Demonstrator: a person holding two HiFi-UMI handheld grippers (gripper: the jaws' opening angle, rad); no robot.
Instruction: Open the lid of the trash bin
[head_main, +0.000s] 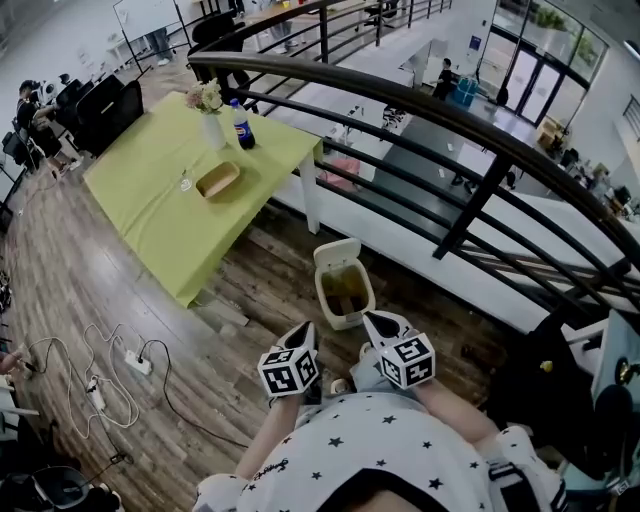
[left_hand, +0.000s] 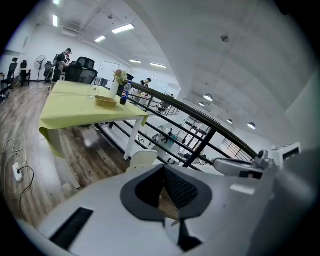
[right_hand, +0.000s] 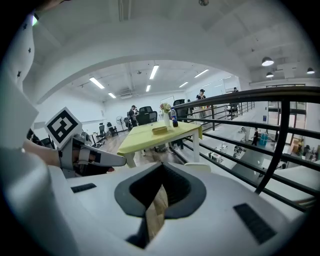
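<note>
Both grippers empty, bin just beyond their tips.
Your left gripper has its jaws pinched almost together, gripping nothing. The small white plastic trash bin stands ahead of and between both sets of fingertips, with its flat white lid tipped up behind the opening. Your right gripper is likewise closed to a slit and empty.

The trash bin is white, the tablecloth yellow-green.
</note>
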